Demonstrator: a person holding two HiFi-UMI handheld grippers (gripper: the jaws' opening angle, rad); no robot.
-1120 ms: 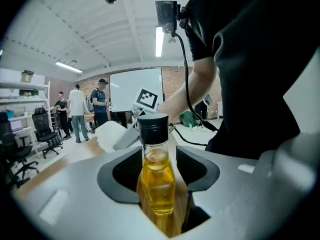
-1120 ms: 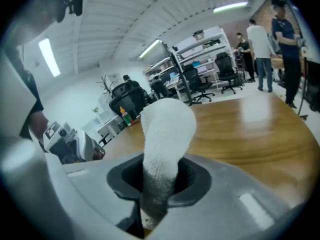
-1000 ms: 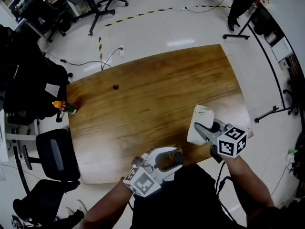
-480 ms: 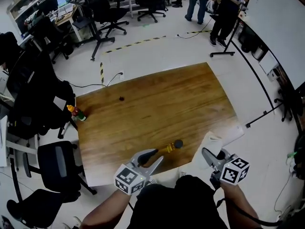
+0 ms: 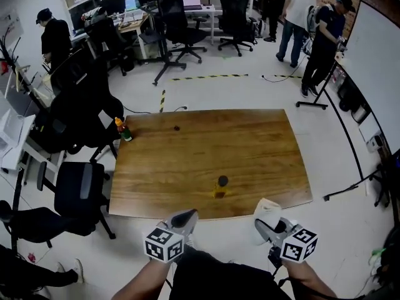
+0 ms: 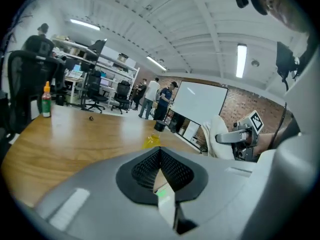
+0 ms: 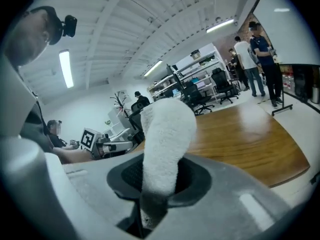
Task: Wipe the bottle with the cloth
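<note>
A yellow bottle (image 5: 220,187) with a black cap stands on the wooden table (image 5: 187,161), close to its front edge. In the left gripper view the bottle (image 6: 153,140) shows just beyond the jaws. My left gripper (image 5: 185,218) hangs off the table's front edge, short of the bottle, shut with nothing in it; its jaws (image 6: 161,157) meet. My right gripper (image 5: 265,227) is also off the front edge, further right, shut on a white cloth (image 5: 267,209). The cloth (image 7: 165,134) sticks up out of the jaws of the right gripper (image 7: 159,184).
A second bottle (image 5: 122,129) with an orange cap stands at the table's far left corner. A small dark object (image 5: 177,128) lies near the far edge. Office chairs (image 5: 75,192) crowd the left side. People stand at the back right by a whiteboard (image 5: 375,61).
My left gripper has let go of the yellow bottle, which now stands on the table, and has shut empty. Both grippers have drawn back off the table's front edge. The view has tilted up.
</note>
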